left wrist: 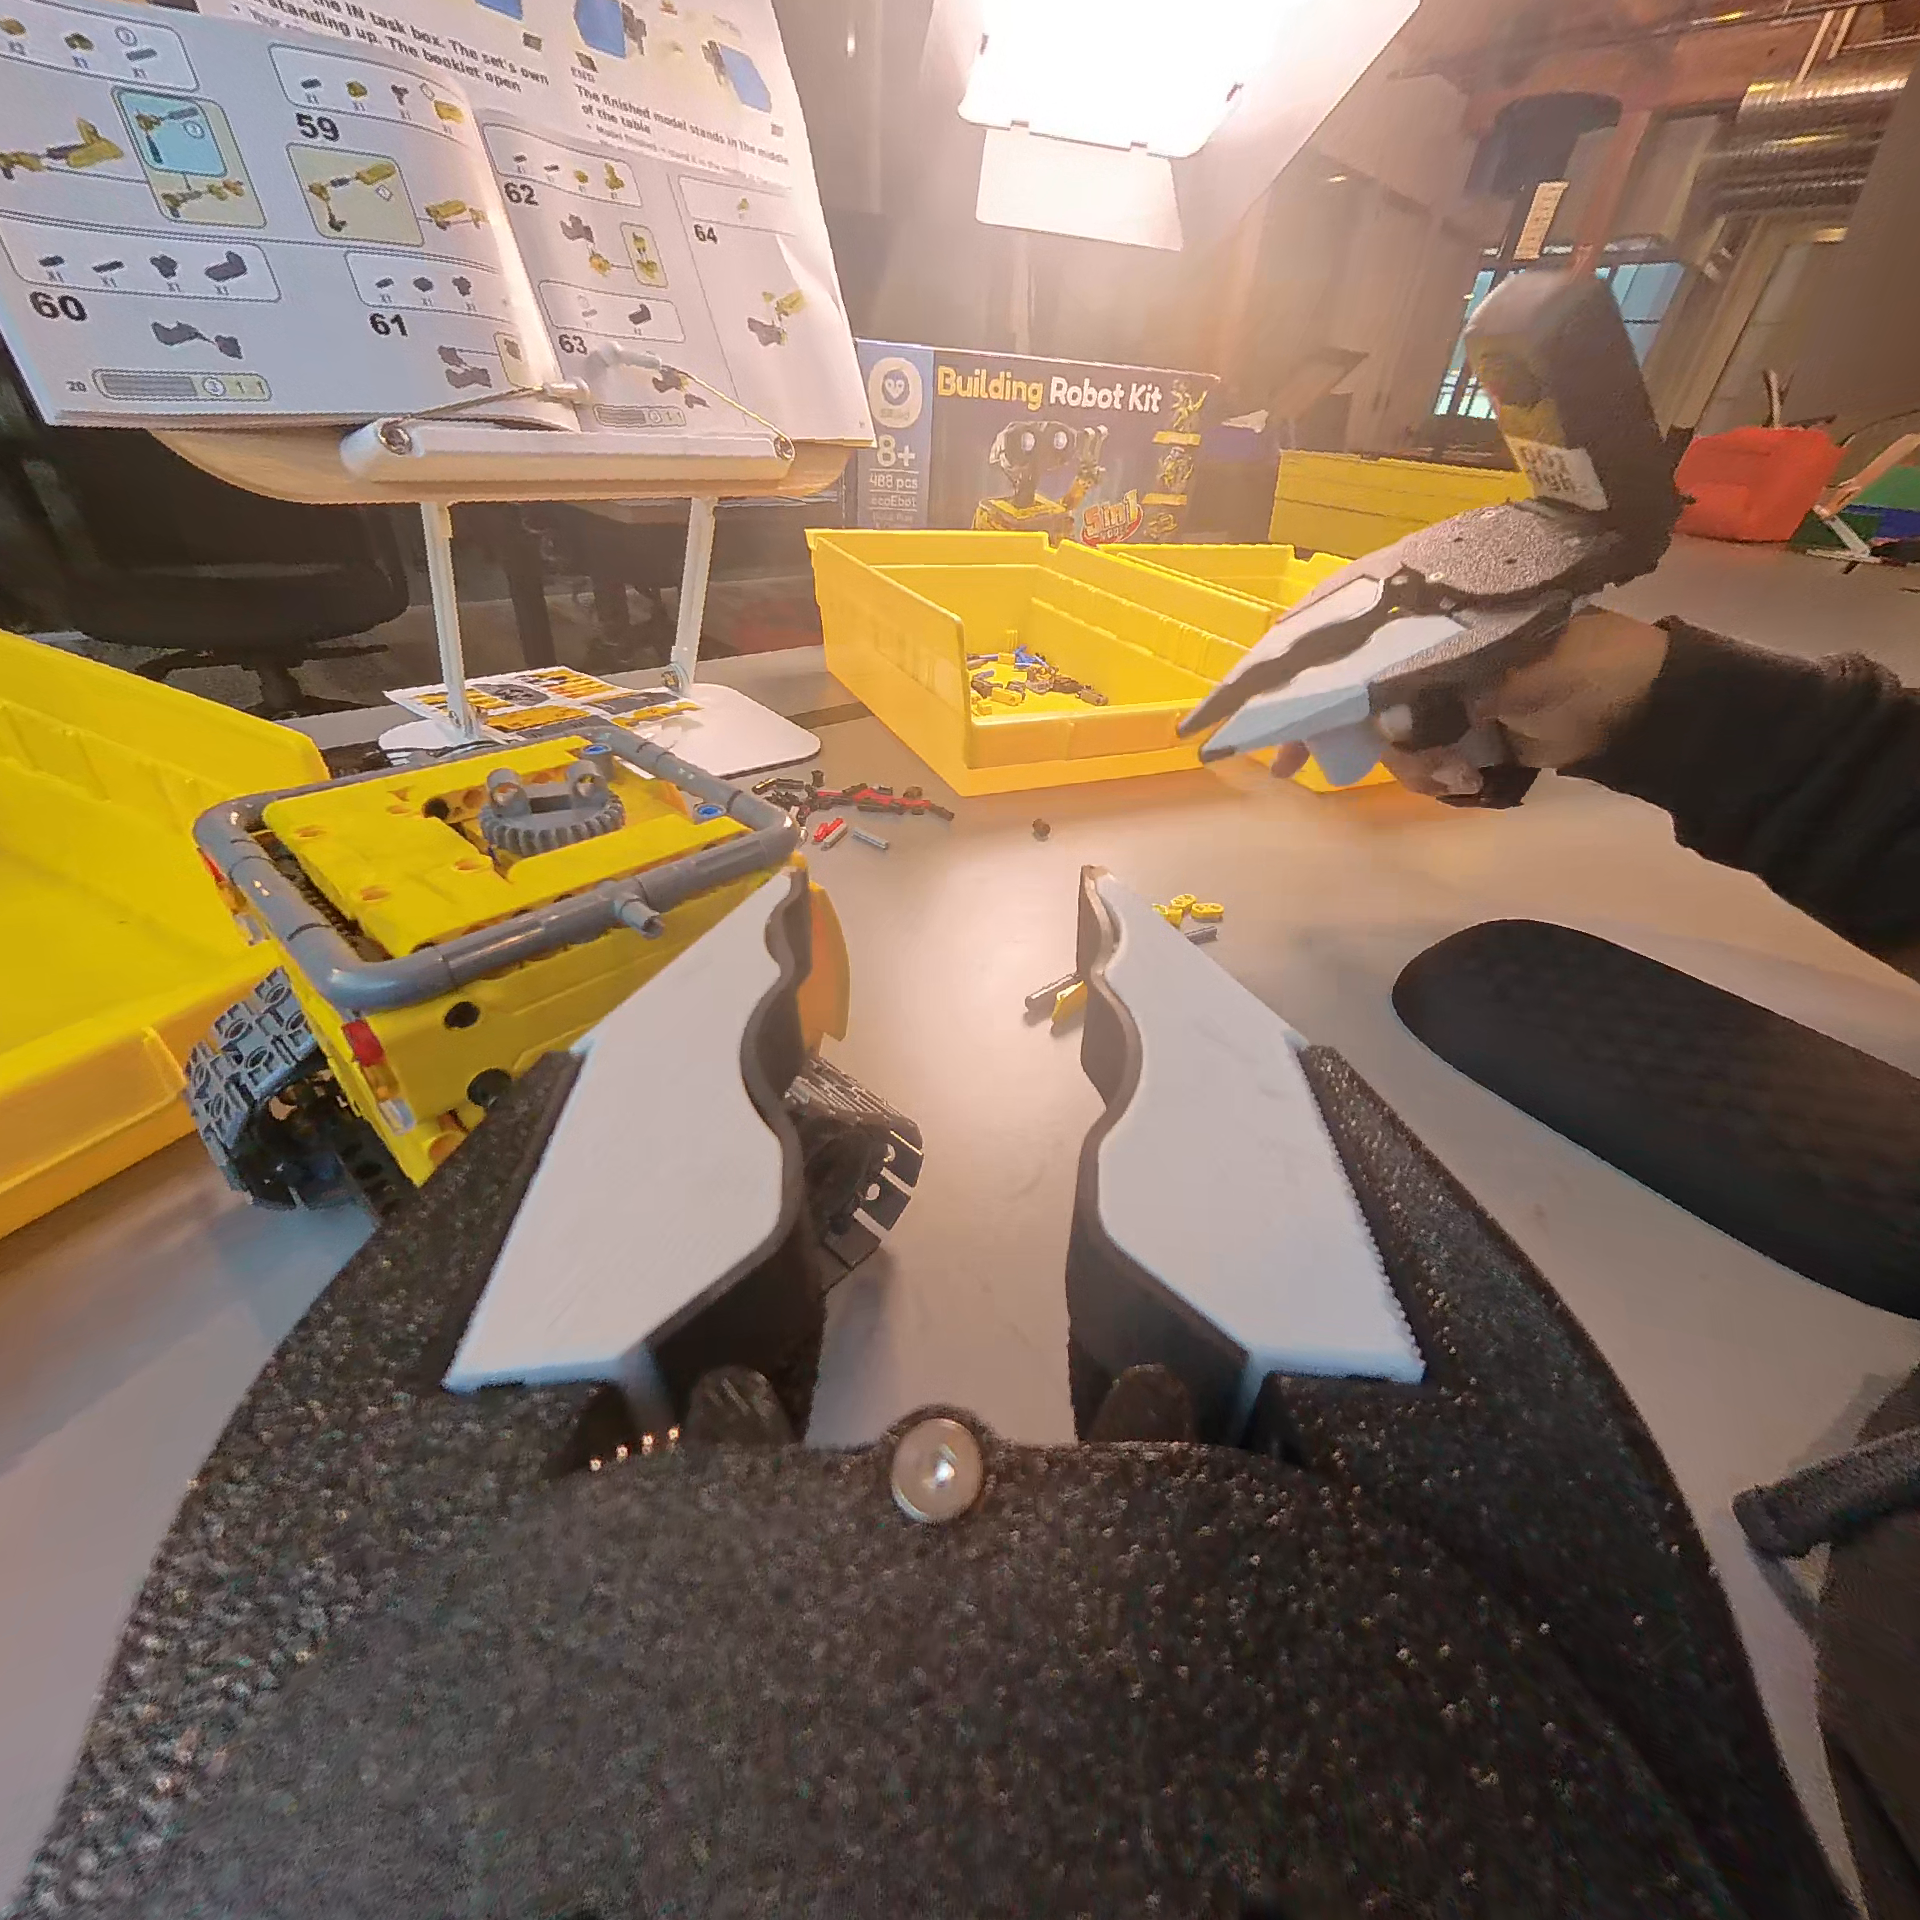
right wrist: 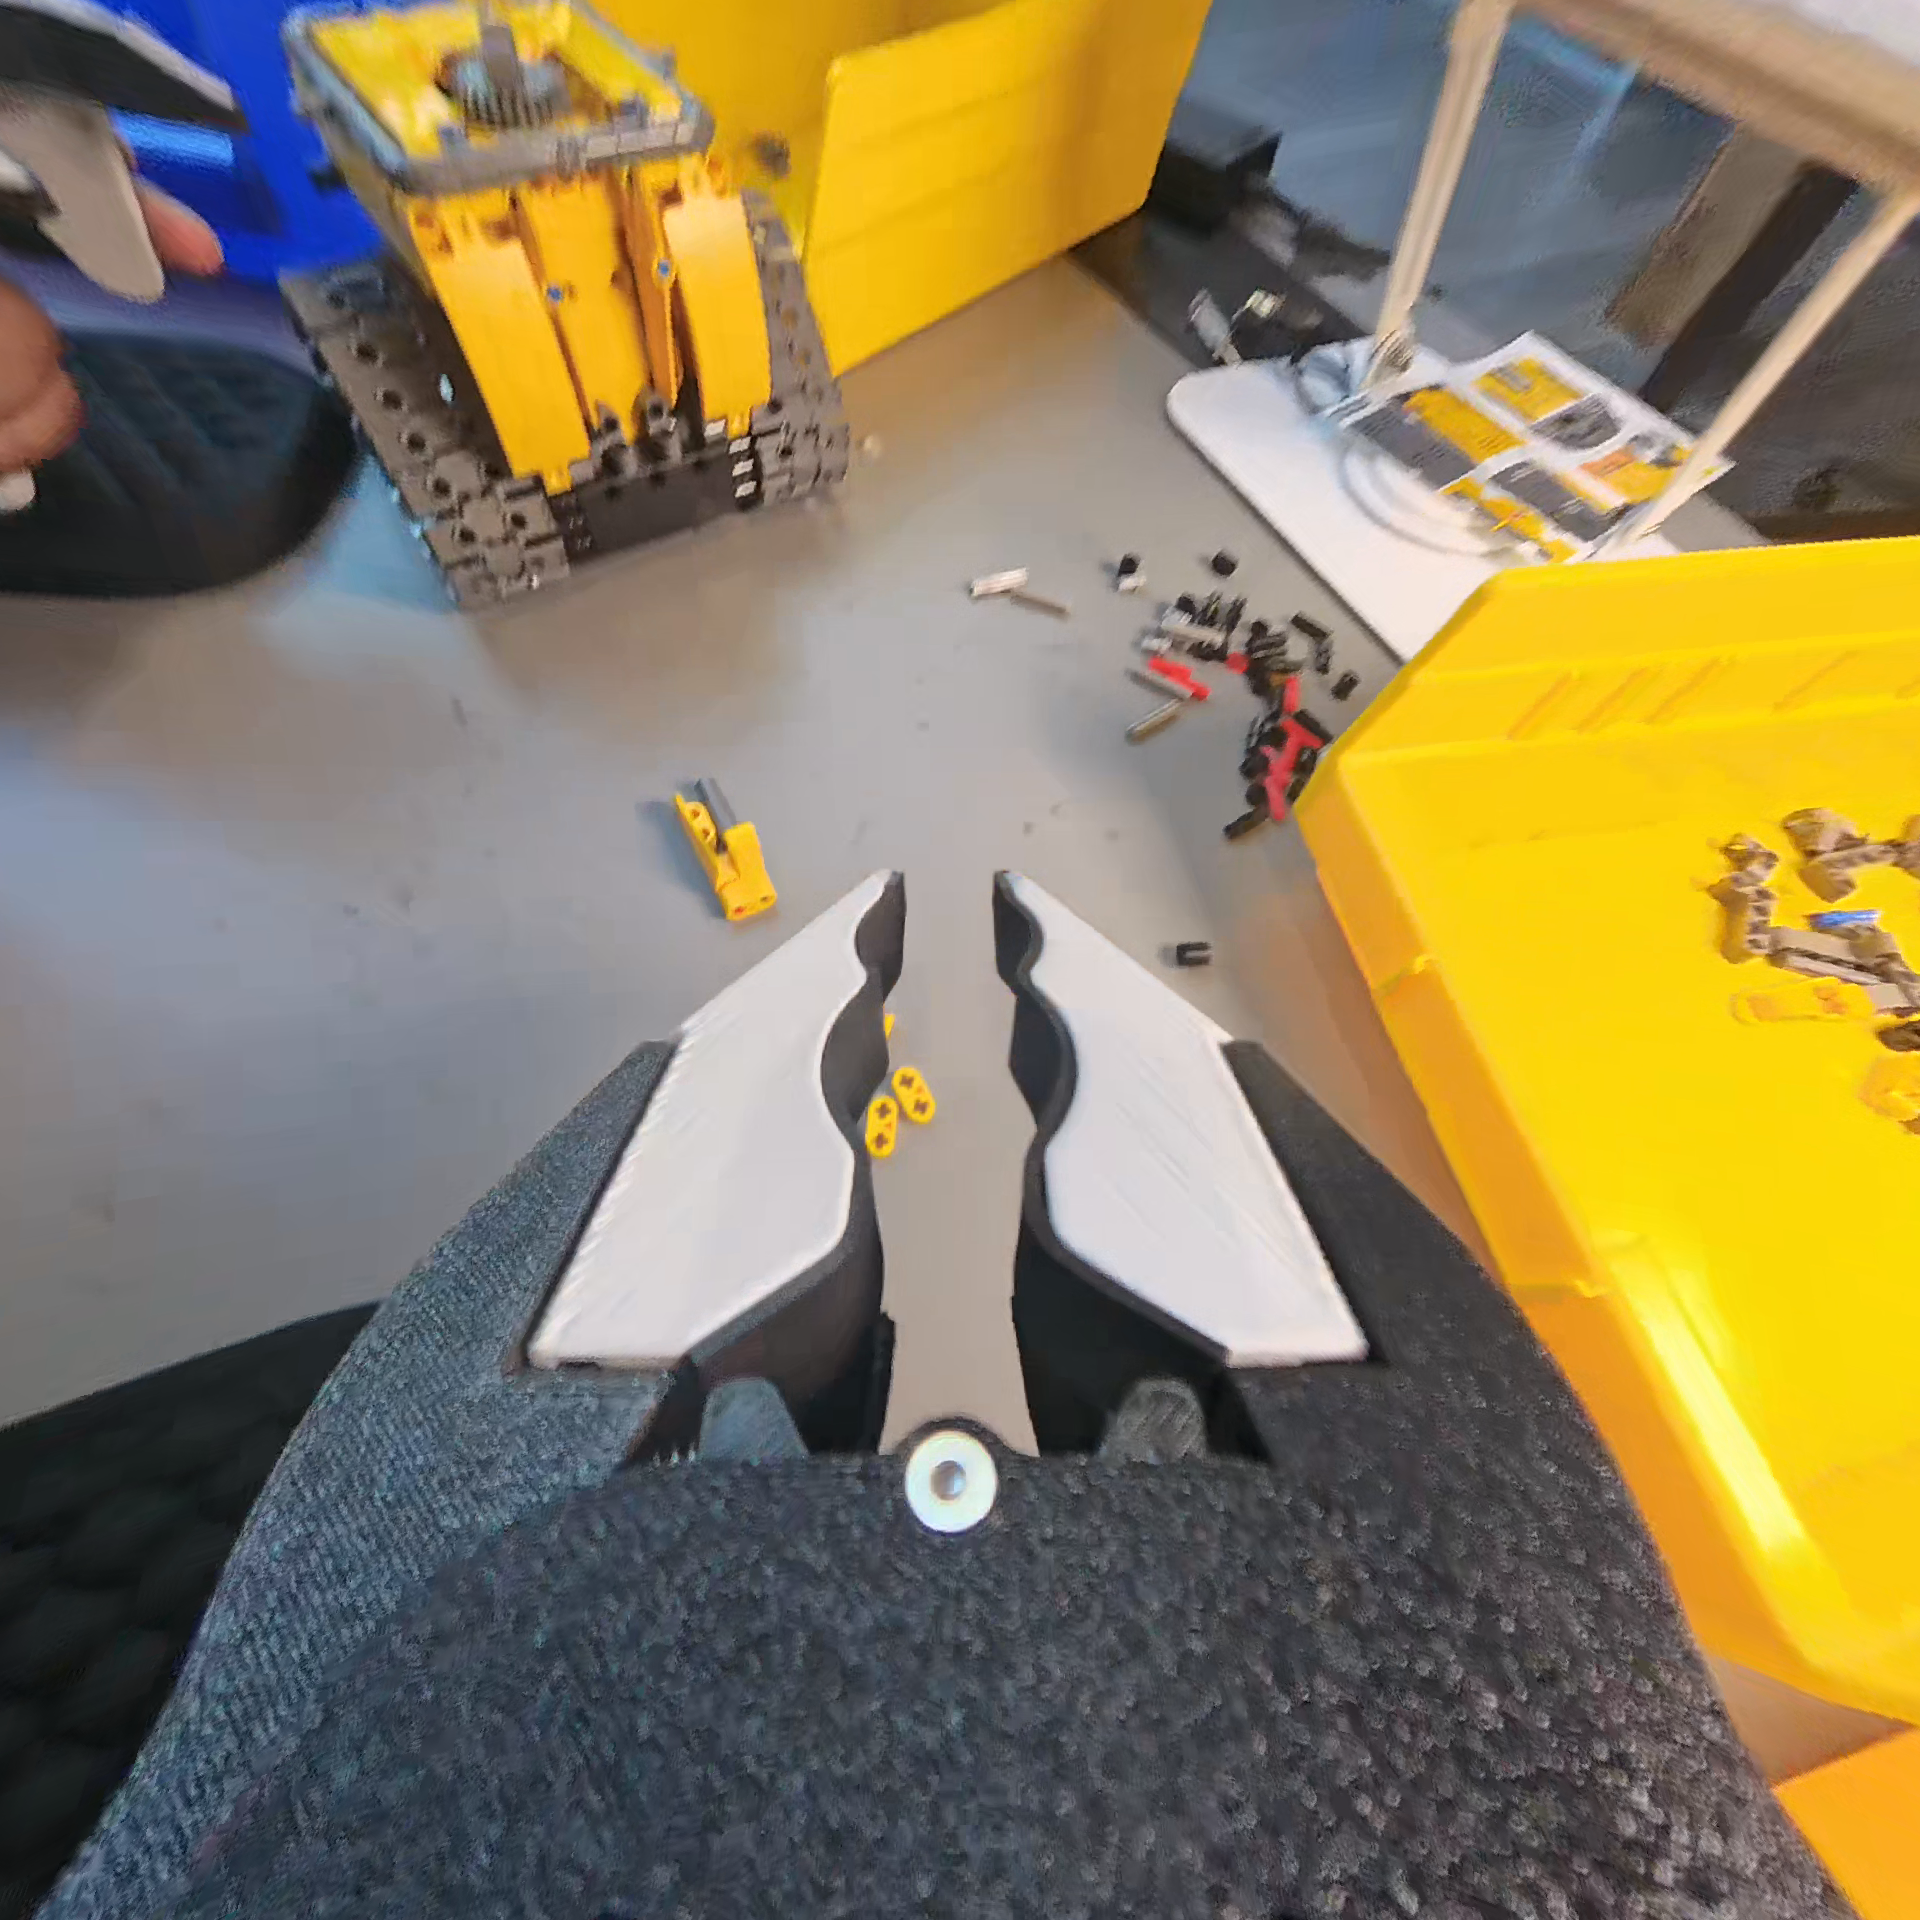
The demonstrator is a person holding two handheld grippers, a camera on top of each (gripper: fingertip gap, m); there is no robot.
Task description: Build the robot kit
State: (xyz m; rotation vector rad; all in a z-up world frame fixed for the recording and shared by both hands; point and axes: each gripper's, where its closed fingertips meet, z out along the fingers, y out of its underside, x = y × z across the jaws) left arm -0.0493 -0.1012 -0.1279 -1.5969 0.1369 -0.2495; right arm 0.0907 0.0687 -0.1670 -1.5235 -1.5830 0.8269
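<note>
A yellow and grey brick-built tracked model (left wrist: 499, 914) stands on the grey table; it also shows in the right wrist view (right wrist: 561, 312). My left gripper (left wrist: 940, 894) is open and empty, and its left finger lies against the model's side. My right gripper (right wrist: 948, 883) hovers above the table, its jaws a narrow gap apart with nothing between them. It also shows in the left wrist view (left wrist: 1205, 732), held by a hand. Under it lie small yellow link pieces (right wrist: 899, 1107). A small yellow and grey sub-assembly (right wrist: 727, 857) lies just left of its tips.
A pile of black and red pins (right wrist: 1247, 686) lies near a yellow bin (right wrist: 1558, 1195) holding parts. Another yellow bin (left wrist: 94, 883) sits left of the model. An instruction booklet (left wrist: 416, 208) rests on a white stand (left wrist: 727, 727), with the kit box (left wrist: 1039, 436) behind. A black pad (left wrist: 1662, 1091) lies at the right. Across from one pair of fingers to the other is roughly 25 cm.
</note>
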